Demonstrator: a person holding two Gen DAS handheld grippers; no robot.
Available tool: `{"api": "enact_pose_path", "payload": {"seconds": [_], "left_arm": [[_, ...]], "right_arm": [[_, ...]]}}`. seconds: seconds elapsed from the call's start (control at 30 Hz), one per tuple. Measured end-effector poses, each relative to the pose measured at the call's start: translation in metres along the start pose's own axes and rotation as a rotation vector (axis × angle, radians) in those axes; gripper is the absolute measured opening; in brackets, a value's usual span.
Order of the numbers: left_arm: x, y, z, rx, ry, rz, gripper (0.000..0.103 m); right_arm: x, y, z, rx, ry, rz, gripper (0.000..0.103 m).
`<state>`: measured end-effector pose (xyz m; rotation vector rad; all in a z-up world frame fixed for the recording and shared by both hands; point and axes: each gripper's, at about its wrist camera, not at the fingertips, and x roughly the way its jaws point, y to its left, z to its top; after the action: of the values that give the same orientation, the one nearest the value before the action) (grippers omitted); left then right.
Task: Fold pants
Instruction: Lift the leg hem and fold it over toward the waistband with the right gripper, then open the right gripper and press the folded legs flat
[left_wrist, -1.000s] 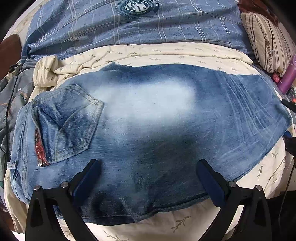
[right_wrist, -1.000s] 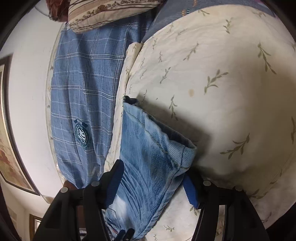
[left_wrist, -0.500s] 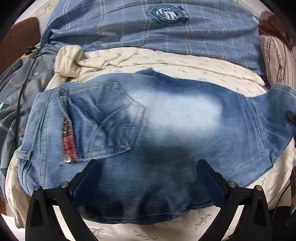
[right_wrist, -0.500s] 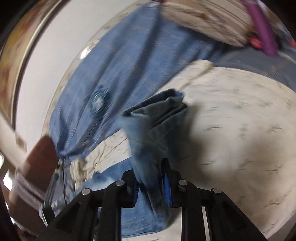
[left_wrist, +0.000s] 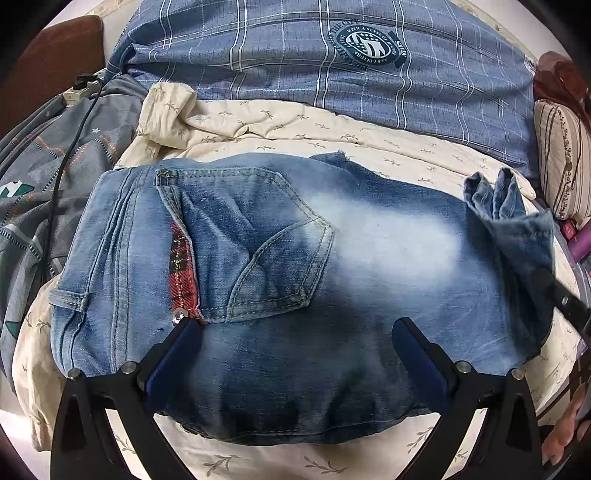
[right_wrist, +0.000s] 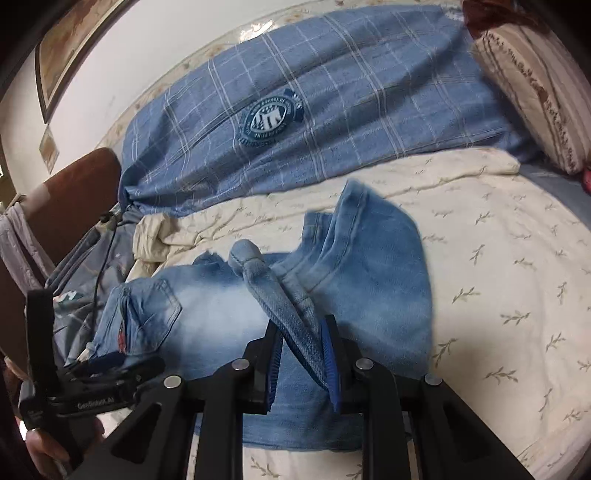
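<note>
The right gripper (right_wrist: 299, 354) has its blue-padded jaws pinched narrow on a bunched fold of the leg end of the faded blue denim pants (right_wrist: 221, 314), and the hemmed cuffs (right_wrist: 354, 218) stand up loose beyond the pads, lifted off the bed. The jaws have just been closing, and the denim is plainly caught between them. In the left wrist view that same raised leg end (left_wrist: 513, 218) shows at the right edge of the garment, carried above the thigh area. The left gripper (left_wrist: 295, 354) hangs with its jaws spread wide over the seat of the pants, near the back pocket (left_wrist: 255, 247) with its red plaid trim; the pads grip nothing, and I cannot tell whether they touch the cloth. The pants lie on the cream quilt with a leaf print (right_wrist: 498, 258), already doubled lengthwise so that one leg lies on the other, with the waistband toward the left, beside a rumpled grey printed cover (left_wrist: 44, 177). A blue checked blanket with a round badge (right_wrist: 314, 110) lies behind. By my reading the first fold is done and the second, bringing the leg ends over toward the waist, is only begun: the cuffs have yet to be laid down, and the bundle may want one more fold and smoothing.
</note>
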<state>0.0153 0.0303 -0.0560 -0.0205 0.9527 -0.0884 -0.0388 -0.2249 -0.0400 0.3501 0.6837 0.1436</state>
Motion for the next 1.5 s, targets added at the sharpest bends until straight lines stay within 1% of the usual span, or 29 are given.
{"api": "enact_pose_path", "payload": {"seconds": [0.13, 0.3, 0.37, 0.43, 0.5, 0.53, 0.6, 0.63, 0.67, 0.73, 0.77, 0.8, 0.83, 0.87, 0.93, 0.97, 1.0, 1.03, 1.07, 1.1, 1.13, 1.23, 1.37, 1.4, 1.43, 1.47, 1.5], "left_arm": [[0.000, -0.007, 0.000, 0.004, -0.006, -0.003, 0.103], [0.000, -0.012, 0.000, 0.020, -0.015, 0.016, 0.103], [0.000, -0.010, 0.000, 0.010, -0.022, 0.026, 0.103], [-0.001, -0.007, 0.002, -0.005, -0.029, 0.034, 0.103], [0.000, -0.005, 0.002, -0.018, -0.027, 0.035, 0.103], [0.001, -0.005, 0.002, -0.021, -0.024, 0.033, 0.103], [0.002, -0.006, 0.002, -0.020, -0.020, 0.031, 0.103], [0.002, -0.007, 0.002, -0.013, -0.021, 0.031, 0.103], [0.001, -0.008, 0.002, -0.008, -0.024, 0.031, 0.103], [-0.001, -0.010, 0.002, 0.001, -0.031, 0.028, 0.103], [-0.002, -0.010, 0.002, 0.001, -0.033, 0.026, 0.103], [-0.002, -0.011, 0.002, 0.000, -0.035, 0.025, 0.103], [-0.003, -0.011, 0.003, -0.002, -0.036, 0.023, 0.103], [-0.003, -0.011, 0.003, -0.005, -0.037, 0.021, 0.103], [-0.003, -0.011, 0.003, -0.006, -0.038, 0.015, 0.103], [-0.003, -0.012, 0.004, -0.006, -0.040, 0.013, 0.103], [-0.003, -0.014, 0.004, -0.004, -0.043, 0.010, 0.103], [-0.003, -0.016, 0.005, -0.001, -0.045, 0.006, 0.103], [-0.003, -0.020, 0.005, 0.007, -0.048, 0.000, 0.103], [-0.003, -0.024, 0.005, 0.014, -0.050, -0.004, 0.103], [-0.002, -0.028, 0.005, 0.024, -0.051, -0.008, 0.103], [0.002, -0.045, 0.004, 0.082, -0.044, -0.004, 0.103], [0.012, -0.060, 0.003, 0.136, -0.017, -0.008, 0.103], [0.014, -0.063, 0.002, 0.145, -0.007, -0.005, 0.103], [0.017, -0.064, 0.001, 0.154, 0.004, 0.000, 0.103], [0.022, -0.066, 0.000, 0.166, 0.024, 0.006, 0.103], [0.025, -0.067, -0.001, 0.173, 0.034, 0.011, 0.103]], "right_arm": [[0.006, 0.006, -0.001, -0.008, 0.040, 0.041, 0.023], [0.009, 0.024, -0.010, -0.084, 0.087, 0.100, 0.023], [0.010, 0.029, -0.015, -0.114, 0.112, 0.106, 0.023], [0.020, 0.027, -0.019, -0.109, 0.181, 0.108, 0.026], [0.031, 0.021, -0.022, -0.060, 0.264, 0.103, 0.028], [0.032, 0.018, -0.022, -0.039, 0.281, 0.123, 0.031], [0.028, 0.018, -0.022, -0.056, 0.270, 0.164, 0.034], [0.027, 0.018, -0.023, -0.061, 0.278, 0.179, 0.036], [0.028, 0.017, -0.024, -0.052, 0.300, 0.201, 0.037], [0.035, 0.013, -0.028, 0.002, 0.403, 0.302, 0.037], [0.036, 0.013, -0.029, 0.011, 0.434, 0.322, 0.038], [0.031, 0.012, -0.027, -0.011, 0.420, 0.306, 0.038], [0.024, 0.011, -0.024, -0.027, 0.378, 0.284, 0.038], [0.013, 0.006, -0.016, -0.021, 0.313, 0.283, 0.038], [-0.003, -0.006, -0.002, 0.040, 0.222, 0.351, 0.038], [-0.013, -0.015, 0.008, 0.074, 0.142, 0.368, 0.038], [-0.019, -0.020, 0.015, 0.087, 0.081, 0.342, 0.038], [-0.021, -0.023, 0.021, 0.094, 0.034, 0.296, 0.038], [-0.020, -0.026, 0.028, 0.099, 0.002, 0.246, 0.038], [-0.013, -0.029, 0.036, 0.109, -0.009, 0.193, 0.038], [-0.005, -0.030, 0.042, 0.119, -0.005, 0.164, 0.038], [0.030, -0.030, 0.057, 0.152, 0.047, 0.097, 0.038], [0.070, -0.026, 0.068, 0.122, 0.091, -0.009, 0.039], [0.083, -0.025, 0.069, 0.114, 0.117, -0.021, 0.039], [0.094, -0.023, 0.068, 0.105, 0.156, -0.018, 0.039], [0.110, -0.020, 0.066, 0.088, 0.218, -0.006, 0.040], [0.118, -0.018, 0.063, 0.065, 0.246, -0.006, 0.040]]}}
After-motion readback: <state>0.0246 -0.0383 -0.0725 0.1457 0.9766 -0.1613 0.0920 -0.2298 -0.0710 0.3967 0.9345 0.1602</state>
